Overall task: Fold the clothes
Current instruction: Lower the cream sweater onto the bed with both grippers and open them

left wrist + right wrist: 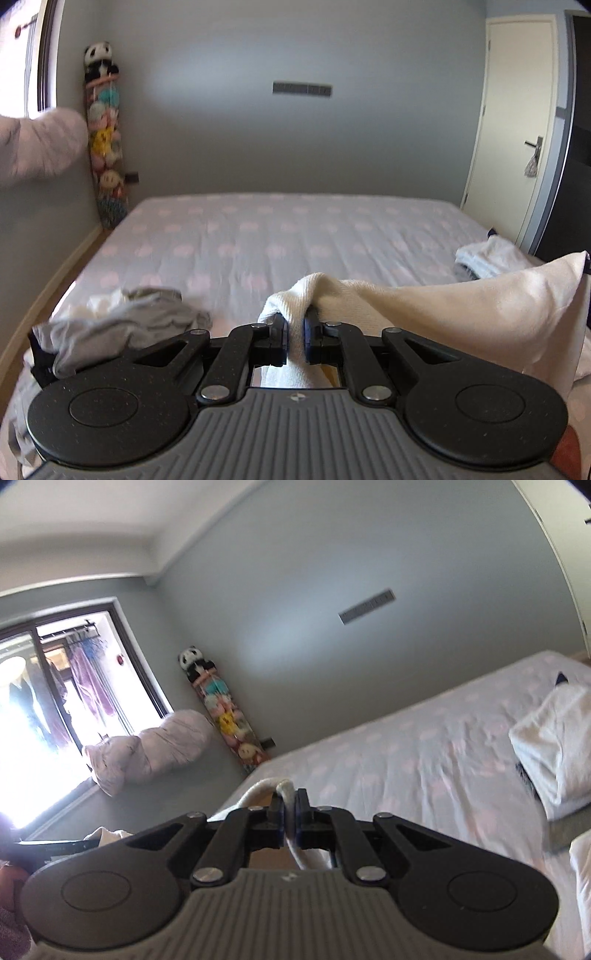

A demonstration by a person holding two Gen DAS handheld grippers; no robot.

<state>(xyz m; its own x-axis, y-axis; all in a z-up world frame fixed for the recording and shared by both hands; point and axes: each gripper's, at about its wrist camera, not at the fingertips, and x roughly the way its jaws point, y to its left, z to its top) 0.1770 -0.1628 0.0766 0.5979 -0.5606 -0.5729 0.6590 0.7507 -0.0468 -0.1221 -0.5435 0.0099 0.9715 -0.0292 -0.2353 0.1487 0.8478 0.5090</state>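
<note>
left wrist: cream garment (424, 306) in hand-held gripper (295, 332)

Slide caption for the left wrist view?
Left gripper shut on a white garment, held above the bed.

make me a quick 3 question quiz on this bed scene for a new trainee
1. True or false: both the left gripper and the right gripper are shut on the cream garment.
2. In the left wrist view, what lies on the bed to the left of the left gripper? A) crumpled grey clothing B) a shoe C) a book
3. What toy tops the column of soft toys in the corner?

Key: 1. true; 2. A, the grey clothing; 3. a panda.
</note>
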